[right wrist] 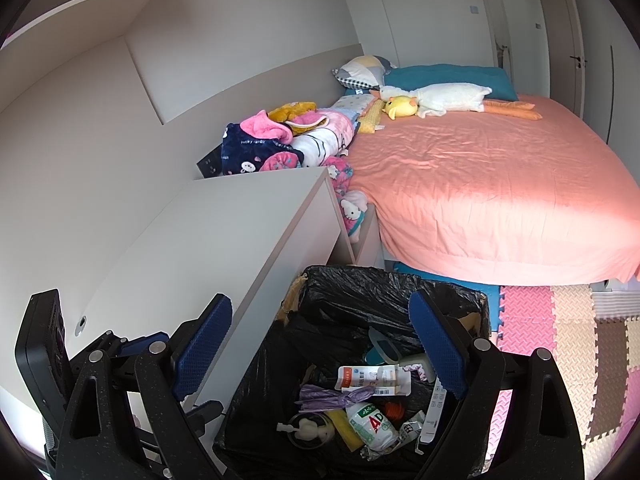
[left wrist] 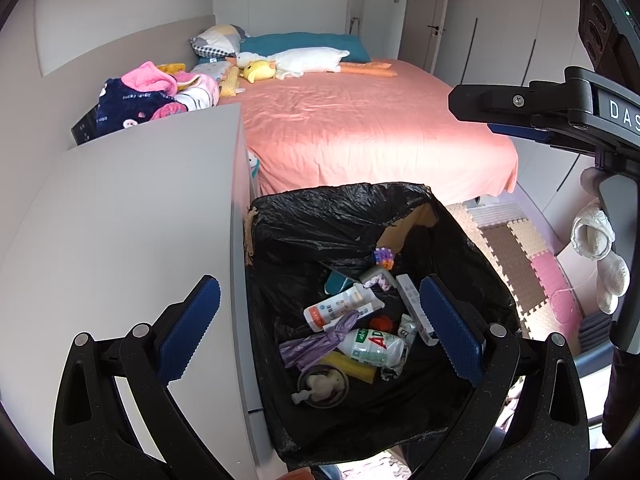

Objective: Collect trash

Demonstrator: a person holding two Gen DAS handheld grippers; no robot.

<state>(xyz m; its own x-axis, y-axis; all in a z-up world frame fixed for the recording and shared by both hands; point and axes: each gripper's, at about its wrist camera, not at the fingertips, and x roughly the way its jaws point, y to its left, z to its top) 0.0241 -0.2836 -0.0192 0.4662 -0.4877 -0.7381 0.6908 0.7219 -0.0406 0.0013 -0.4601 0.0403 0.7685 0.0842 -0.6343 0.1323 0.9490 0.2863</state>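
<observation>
The trash box [left wrist: 404, 236] is a cardboard box with a black bag [left wrist: 320, 216] inside it. It stands on the floor, touching the side of the white cabinet [left wrist: 140, 220] and near the foot corner of the bed [left wrist: 360, 128]. The trash lies at the bottom: 1 white bottle [left wrist: 374, 346] with green and red print, 1 white tube [left wrist: 336, 308], 1 purple bag [left wrist: 316, 340] tied in a knot, 1 round lid [left wrist: 322, 386], 1 yellow strip [left wrist: 352, 366] and 1 small purple cube [left wrist: 382, 257] up by the box's wall.

The bed has 1 pink sheet. A foam mat [right wrist: 560, 340] covers the floor.

The left gripper [left wrist: 320, 330] and the right gripper [right wrist: 332, 344] are both wide open over the box, holding nothing.
</observation>
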